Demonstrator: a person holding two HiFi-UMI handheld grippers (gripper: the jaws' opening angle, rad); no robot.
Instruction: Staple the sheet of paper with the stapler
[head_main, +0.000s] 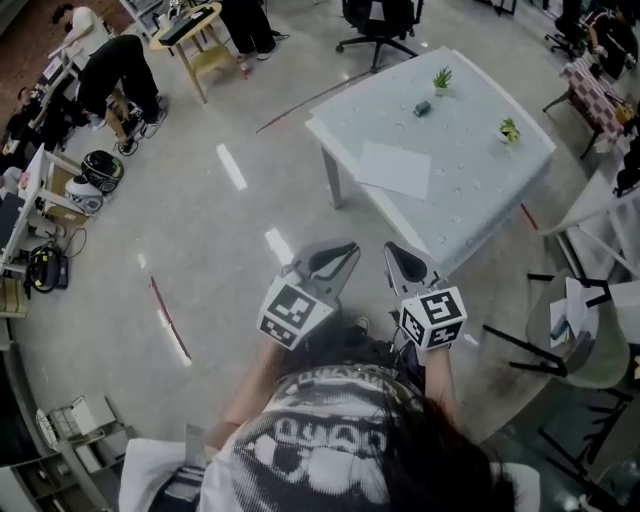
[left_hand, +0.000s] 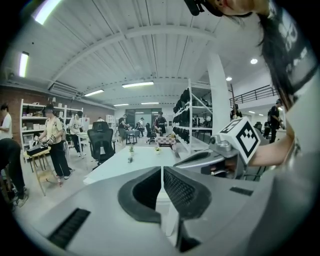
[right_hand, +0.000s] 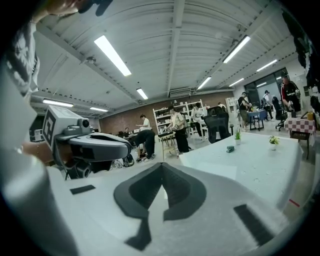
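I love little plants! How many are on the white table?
2. The far plant stands near the table's back edge, beside the stapler. The right plant stands near the right edge. None seems hidden.

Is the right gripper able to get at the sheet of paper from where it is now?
Probably not yet. The right gripper is held near the person's body, short of the table, and the paper lies well in on it. Nothing blocks the way; a step forward should do.

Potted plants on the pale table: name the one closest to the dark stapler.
The far green potted plant, just beyond the small dark stapler; the other plant stands apart, rightward.
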